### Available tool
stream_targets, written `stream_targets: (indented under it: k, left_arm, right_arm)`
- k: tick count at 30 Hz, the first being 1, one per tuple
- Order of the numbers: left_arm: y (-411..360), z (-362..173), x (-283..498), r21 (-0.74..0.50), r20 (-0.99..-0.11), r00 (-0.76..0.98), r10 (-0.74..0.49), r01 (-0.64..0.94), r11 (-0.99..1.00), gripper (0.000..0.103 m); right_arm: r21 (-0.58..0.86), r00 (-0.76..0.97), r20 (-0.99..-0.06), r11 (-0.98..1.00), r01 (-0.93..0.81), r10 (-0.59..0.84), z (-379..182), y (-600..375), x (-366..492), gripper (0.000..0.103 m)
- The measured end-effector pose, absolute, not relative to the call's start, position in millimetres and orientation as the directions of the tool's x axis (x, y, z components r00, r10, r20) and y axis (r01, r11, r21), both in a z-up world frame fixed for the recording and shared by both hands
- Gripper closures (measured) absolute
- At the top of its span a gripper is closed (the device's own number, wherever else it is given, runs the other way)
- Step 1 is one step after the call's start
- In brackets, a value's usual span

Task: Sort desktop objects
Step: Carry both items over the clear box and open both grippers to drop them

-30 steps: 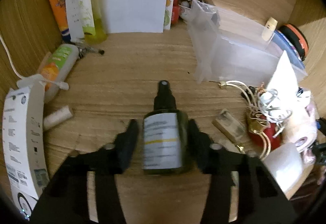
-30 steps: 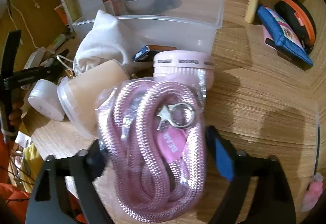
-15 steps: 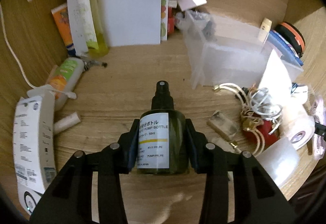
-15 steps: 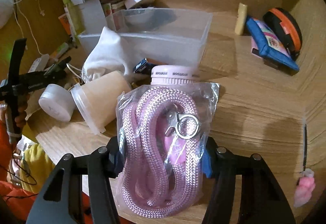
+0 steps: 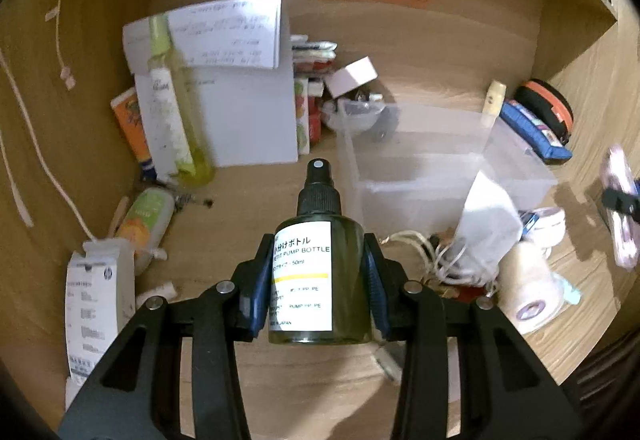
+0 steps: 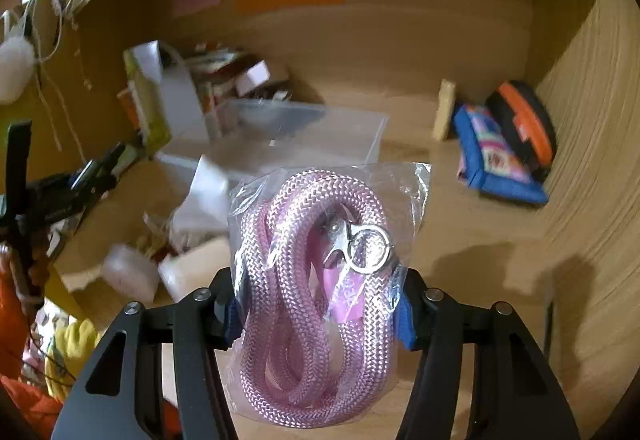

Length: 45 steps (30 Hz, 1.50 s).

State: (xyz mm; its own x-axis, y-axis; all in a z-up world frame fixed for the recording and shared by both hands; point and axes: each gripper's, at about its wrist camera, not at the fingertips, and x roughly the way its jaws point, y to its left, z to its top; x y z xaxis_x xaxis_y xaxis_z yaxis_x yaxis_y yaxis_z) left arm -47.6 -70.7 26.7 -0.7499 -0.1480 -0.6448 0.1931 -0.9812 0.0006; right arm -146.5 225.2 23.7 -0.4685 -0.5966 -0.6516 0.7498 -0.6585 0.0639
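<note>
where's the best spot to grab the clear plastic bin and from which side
Pinch the clear plastic bin by its top rim, coming from above. It stands upright with its mouth open and its walls are thin. Use the far rim, since a white pouch leans against its near side.

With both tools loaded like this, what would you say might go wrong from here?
1. The left tool grips the round spray bottle only at its sides; it might twist or slip.
2. The right tool pinches the bagged pink rope through slick plastic, so it could slide out.
3. The clear bin is ringed by clutter, including a white pouch, which a lowering tool may knock.
</note>
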Motion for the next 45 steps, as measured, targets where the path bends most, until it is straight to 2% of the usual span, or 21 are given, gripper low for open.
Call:
stream_targets:
  k: [11,19,28,38,45]
  left_arm:
    - [-61.2,54.8,-87.8,0.012,-0.618,-0.776,-0.126,0.151,-0.989,0.062]
    - [-60.7,68.6,-130.8,0.0,-0.616,-0.78,-0.106,0.135,-0.991,0.062]
    - [-57.2,68.2,-169.3,0.0,-0.631,-0.772,-0.076,0.098,-0.995,0.062]
    - [-47.6,39.6,-206.3,0.008,-0.702,-0.712,-0.032,0.037,-0.999,0.062]
    - [-39.1,23.3,-226.6,0.046,-0.744,-0.668,-0.032,-0.004,-0.999,0.062]
  right_arm:
    - [0.079,-0.466,-0.599,-0.628,0.774,-0.651,63.7,198.6,-184.5,0.049]
    - [0.075,-0.429,-0.602,-0.582,0.809,-0.674,69.2,161.1,-205.3,0.049]
    - [0.087,-0.378,-0.638,-0.551,0.83,-0.671,56.8,125.9,-230.0,0.049]
    - [0.082,-0.296,-0.744,-0.522,0.849,-0.599,21.4,91.3,-259.0,0.049]
    - [0.087,-0.264,-0.774,-0.509,0.856,-0.576,5.0,79.1,-265.8,0.049]
